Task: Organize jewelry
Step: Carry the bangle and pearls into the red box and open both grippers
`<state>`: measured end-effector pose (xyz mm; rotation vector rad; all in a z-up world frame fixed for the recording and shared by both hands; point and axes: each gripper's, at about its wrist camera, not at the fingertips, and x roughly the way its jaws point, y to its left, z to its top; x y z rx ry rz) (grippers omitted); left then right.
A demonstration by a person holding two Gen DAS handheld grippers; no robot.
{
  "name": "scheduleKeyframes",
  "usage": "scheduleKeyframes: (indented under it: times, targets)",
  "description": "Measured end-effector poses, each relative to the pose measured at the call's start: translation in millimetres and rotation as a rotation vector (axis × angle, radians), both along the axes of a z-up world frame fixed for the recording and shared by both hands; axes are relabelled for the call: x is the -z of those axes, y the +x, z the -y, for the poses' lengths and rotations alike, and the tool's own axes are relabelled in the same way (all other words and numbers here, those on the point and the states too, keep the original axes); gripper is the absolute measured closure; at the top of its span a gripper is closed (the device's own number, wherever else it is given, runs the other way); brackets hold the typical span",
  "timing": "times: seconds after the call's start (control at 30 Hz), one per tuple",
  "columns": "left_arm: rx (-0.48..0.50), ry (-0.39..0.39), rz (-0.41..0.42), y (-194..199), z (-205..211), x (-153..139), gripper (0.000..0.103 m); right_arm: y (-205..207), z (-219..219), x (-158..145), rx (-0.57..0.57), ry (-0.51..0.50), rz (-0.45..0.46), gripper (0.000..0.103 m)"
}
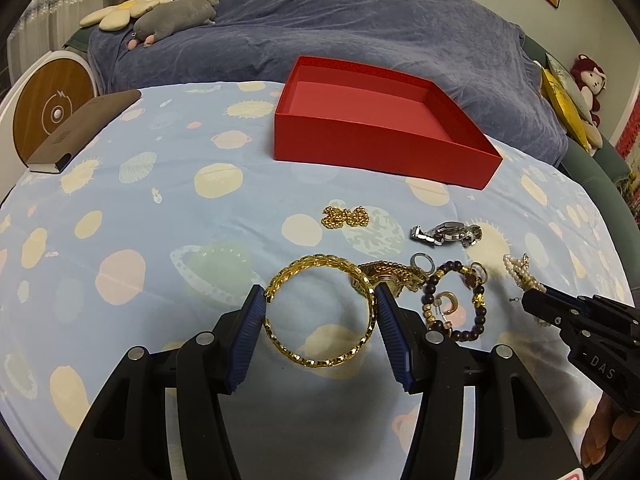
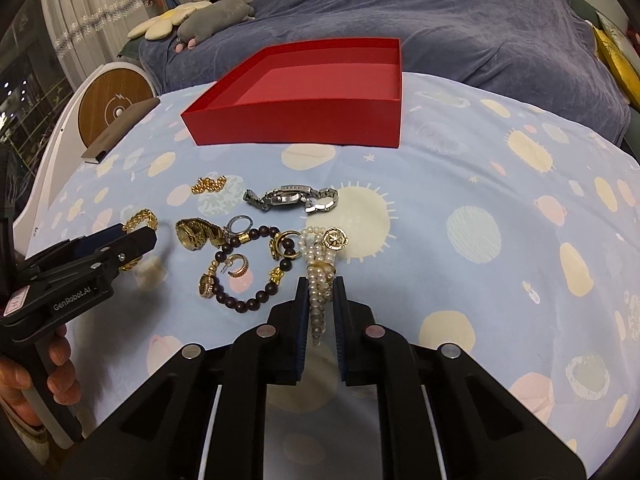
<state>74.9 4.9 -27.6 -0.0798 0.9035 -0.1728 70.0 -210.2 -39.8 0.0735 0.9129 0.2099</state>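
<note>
Looking into the red box (image 1: pixel 384 136), a shallow square tray of smooth card on the planet-print cloth (image 1: pixel 160 240), I see only its pink floor. My left gripper (image 1: pixel 320 312) has its ribbed blue pads pressed against both sides of the gold bangle (image 1: pixel 320 316), a faceted rigid hoop. My right gripper (image 2: pixel 321 300) pinches the pearl bracelet (image 2: pixel 320 268), several strands of round beads with a gold medallion. Just beside them lie a dark bead bracelet (image 2: pixel 248 272) and a steel watch (image 2: pixel 292 197).
</note>
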Motion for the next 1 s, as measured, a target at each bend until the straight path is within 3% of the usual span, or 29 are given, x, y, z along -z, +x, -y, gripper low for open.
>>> scheduleKeyframes:
  times: [0.27, 0.53, 0.7, 0.93, 1.0]
  targets:
    - [0.041, -0.031, 0.057, 14.3, 9.0, -50.1, 0.05, 6.4, 10.6, -54.6, 0.014, 0.029, 0.111, 0.092]
    - [0.092, -0.005, 0.112, 106.0, 29.5, -91.3, 0.05, 104.3, 8.3, -92.2, 0.025, 0.006, 0.152, 0.092]
    - [0.104, 0.027, 0.129, 178.3, 44.7, -96.9, 0.05, 182.3, 12.0, -86.6, 0.063, 0.029, 0.111, 0.092]
    - [0.097, -0.023, 0.038, 270.2, 56.1, -62.7, 0.05, 271.4, 6.5, -54.8, 0.08, 0.024, 0.035, 0.092]
    - [0.089, -0.004, 0.023, 288.0, 59.9, -54.0, 0.05, 288.9, 5.6, -44.5, 0.083, 0.013, 0.014, 0.092]
